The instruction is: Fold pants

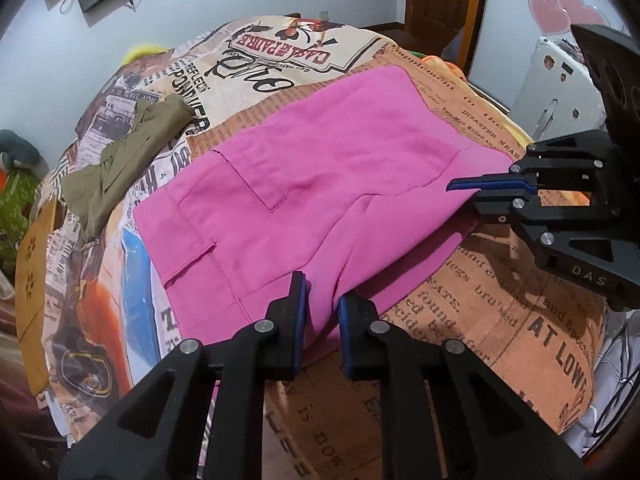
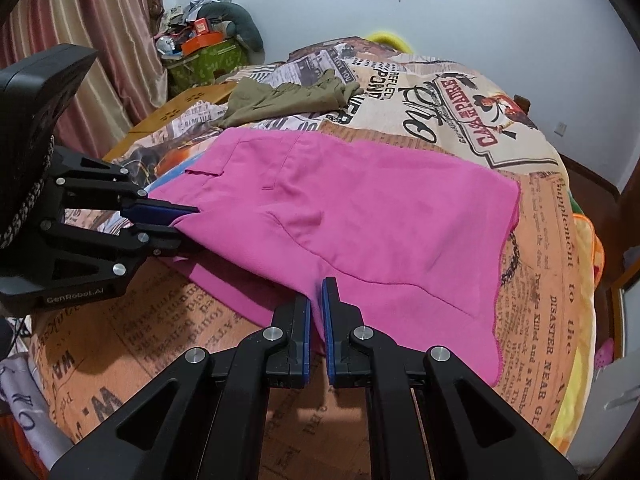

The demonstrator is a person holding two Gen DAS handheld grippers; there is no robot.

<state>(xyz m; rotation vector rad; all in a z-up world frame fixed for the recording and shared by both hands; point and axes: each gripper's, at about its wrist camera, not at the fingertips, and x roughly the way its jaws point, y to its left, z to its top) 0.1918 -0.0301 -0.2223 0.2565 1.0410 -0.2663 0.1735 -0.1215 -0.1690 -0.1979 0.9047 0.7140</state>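
Observation:
Pink pants (image 1: 304,168) lie spread on a bed with a newspaper-print cover (image 1: 500,312), pocket flaps facing up. Their near edge is lifted off the cover in two places. At the bottom of the left wrist view, my left gripper (image 1: 322,300) is shut on a bunched fold of this edge. At the right, my right gripper (image 1: 460,188) pinches the other end of the edge. In the right wrist view the pants (image 2: 380,208) run between my right gripper (image 2: 317,296), shut on pink cloth, and my left gripper (image 2: 184,220) at the left.
A crumpled olive garment (image 1: 124,160) lies on the cover beyond the pants, also visible as the olive garment (image 2: 288,98). A wooden bed edge (image 2: 188,100) and a cluttered green box (image 2: 204,60) stand by the curtain. A screen hangs on the far wall.

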